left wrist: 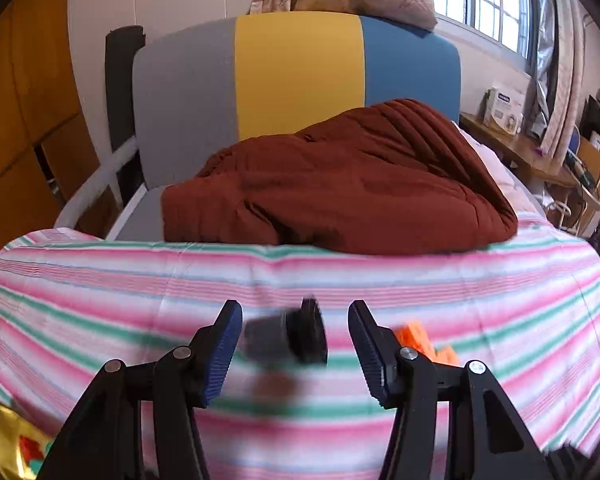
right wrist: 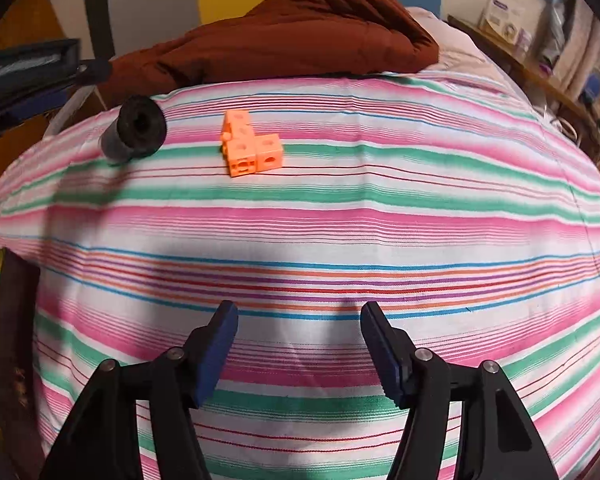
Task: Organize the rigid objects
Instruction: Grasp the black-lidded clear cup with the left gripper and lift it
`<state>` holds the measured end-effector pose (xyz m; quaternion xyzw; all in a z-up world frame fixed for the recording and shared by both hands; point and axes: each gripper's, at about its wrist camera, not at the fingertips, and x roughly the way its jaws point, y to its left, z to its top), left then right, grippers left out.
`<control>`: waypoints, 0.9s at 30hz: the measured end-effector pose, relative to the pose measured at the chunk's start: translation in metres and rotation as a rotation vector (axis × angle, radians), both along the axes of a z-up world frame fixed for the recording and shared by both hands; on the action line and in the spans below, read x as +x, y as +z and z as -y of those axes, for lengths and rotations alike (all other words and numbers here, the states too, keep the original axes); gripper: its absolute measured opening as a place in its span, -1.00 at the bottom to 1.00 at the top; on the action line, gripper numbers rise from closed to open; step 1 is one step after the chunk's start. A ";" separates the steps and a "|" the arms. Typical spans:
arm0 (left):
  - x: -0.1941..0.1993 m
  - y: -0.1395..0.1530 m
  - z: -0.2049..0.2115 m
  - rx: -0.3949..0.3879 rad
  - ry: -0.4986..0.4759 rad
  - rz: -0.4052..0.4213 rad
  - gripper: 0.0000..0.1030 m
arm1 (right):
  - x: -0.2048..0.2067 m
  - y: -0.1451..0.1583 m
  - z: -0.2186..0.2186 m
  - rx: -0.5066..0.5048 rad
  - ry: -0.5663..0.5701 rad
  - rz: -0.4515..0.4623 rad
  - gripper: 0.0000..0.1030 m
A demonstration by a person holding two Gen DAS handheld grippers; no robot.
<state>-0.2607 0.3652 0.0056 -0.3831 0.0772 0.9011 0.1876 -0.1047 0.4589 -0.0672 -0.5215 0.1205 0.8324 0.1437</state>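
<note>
The striped sheet (right wrist: 340,240) covers the bed, a brown quilt (left wrist: 340,184) bunched beyond the jaws of both tools. Left gripper (left wrist: 296,344): jaws stand apart, with the black cylinder (left wrist: 288,338) lying on its side between them, neither pad pressing it. The orange block cluster (right wrist: 247,148) sits just right of that cylinder. Right gripper (right wrist: 298,344): jaws apart, nothing between them, both objects well ahead and left. Judged step: the cylinder is either just set down or about to be taken. The next move calls for committing to 1 object.
</note>
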 end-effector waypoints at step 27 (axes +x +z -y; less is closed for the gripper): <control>0.062 -0.048 0.051 0.170 -0.042 0.102 -0.03 | -0.001 -0.005 -0.009 -0.073 -0.028 0.003 0.27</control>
